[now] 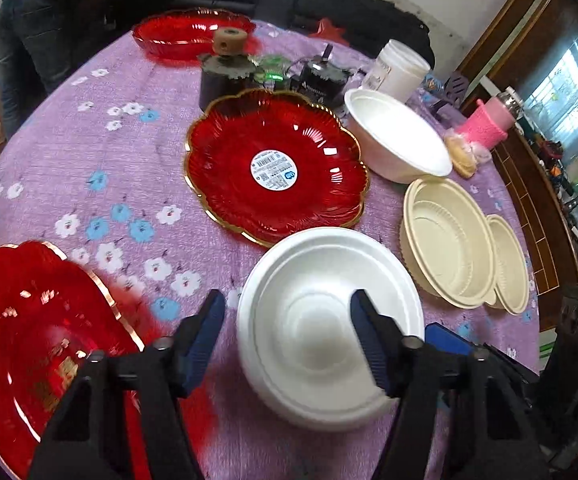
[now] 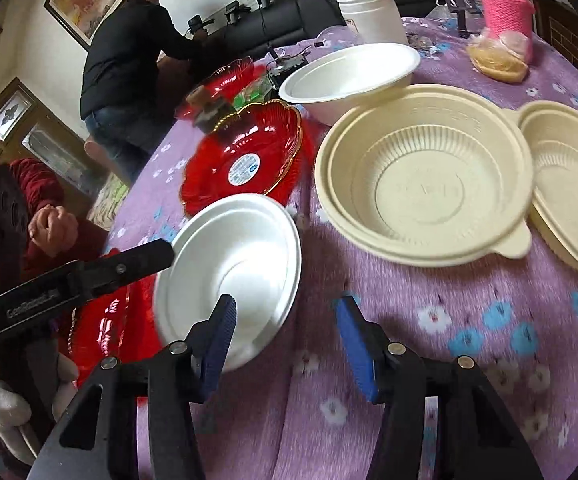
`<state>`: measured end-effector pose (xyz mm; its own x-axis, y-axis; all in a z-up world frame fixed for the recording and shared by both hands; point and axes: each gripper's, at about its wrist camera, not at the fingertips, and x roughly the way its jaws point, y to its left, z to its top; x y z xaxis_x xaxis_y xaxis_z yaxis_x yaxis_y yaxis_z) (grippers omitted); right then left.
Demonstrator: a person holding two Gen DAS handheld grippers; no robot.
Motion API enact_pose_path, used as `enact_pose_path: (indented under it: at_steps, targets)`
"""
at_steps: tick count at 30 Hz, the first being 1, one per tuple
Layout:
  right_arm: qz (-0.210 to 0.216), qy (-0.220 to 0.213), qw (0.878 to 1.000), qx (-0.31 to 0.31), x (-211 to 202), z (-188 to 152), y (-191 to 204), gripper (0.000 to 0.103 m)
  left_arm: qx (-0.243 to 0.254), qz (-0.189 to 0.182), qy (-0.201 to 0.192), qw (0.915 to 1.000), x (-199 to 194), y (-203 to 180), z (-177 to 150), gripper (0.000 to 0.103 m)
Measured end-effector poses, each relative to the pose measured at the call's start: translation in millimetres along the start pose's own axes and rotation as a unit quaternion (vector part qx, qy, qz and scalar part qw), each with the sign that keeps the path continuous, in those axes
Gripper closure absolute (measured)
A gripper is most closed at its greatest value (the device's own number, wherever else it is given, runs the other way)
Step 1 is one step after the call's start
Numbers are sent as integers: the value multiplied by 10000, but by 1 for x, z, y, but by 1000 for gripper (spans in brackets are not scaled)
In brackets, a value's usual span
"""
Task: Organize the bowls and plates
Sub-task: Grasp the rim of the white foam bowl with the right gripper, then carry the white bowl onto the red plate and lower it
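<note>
near red plate (image 1: 29,340) cut off by frame edge.

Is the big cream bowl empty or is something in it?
Empty. The right wrist view looks straight into the cream bowl and shows its bare ribbed wall and flat bottom, with nothing inside.

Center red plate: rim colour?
Gold trim along the scalloped edge of the red plate, clearest in the left wrist view.
</note>
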<state>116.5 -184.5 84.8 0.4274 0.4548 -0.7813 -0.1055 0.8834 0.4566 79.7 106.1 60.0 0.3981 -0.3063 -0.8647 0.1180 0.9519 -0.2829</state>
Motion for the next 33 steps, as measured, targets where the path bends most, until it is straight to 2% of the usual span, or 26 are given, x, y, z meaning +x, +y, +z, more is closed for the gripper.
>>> enact_pose_path:
  at_steps: [3, 6, 9, 10, 12, 16, 21, 25, 30, 33]
  targets:
    - [14, 34, 10000, 42, 7, 2, -2, 47, 94, 117, 94, 9998, 9, -2, 2, 59]
    - [15, 87, 10000, 8, 14, 5, 0, 56, 230, 244, 66, 9994, 11, -4, 4, 62]
    - [28, 169, 9999, -2, 19, 5, 0, 74, 372, 355, 57, 9987, 15, -8, 4, 66]
    - [74, 205, 9998, -1, 21, 4, 0, 83, 409, 386, 60, 9984, 16, -9, 3, 67]
    - [8, 163, 9999, -31, 19, 2, 2, 83, 458, 438, 21, 9980, 14, -11, 2, 71]
    - [-138, -105, 9997, -181, -1, -1, 9, 85, 406, 246, -124, 9988, -5, -10, -3, 75]
    - [-154, -467, 9976, -488, -37, -2, 34, 85, 396, 94, -632, 9972, -60, -9, -14, 75]
    - [32, -661, 9947, -782, -61, -7, 67, 85, 294, 123, -1101, 9934, -110, 6, -29, 75]
    - [410, -554, 9914, -1110, -62, -20, 114, 85, 71, 384, -1520, 9876, -155, 43, -55, 75]
    - [500, -428, 9889, -1336, -49, -28, 145, 85, -112, 528, -1595, 9857, -166, 67, -69, 75]
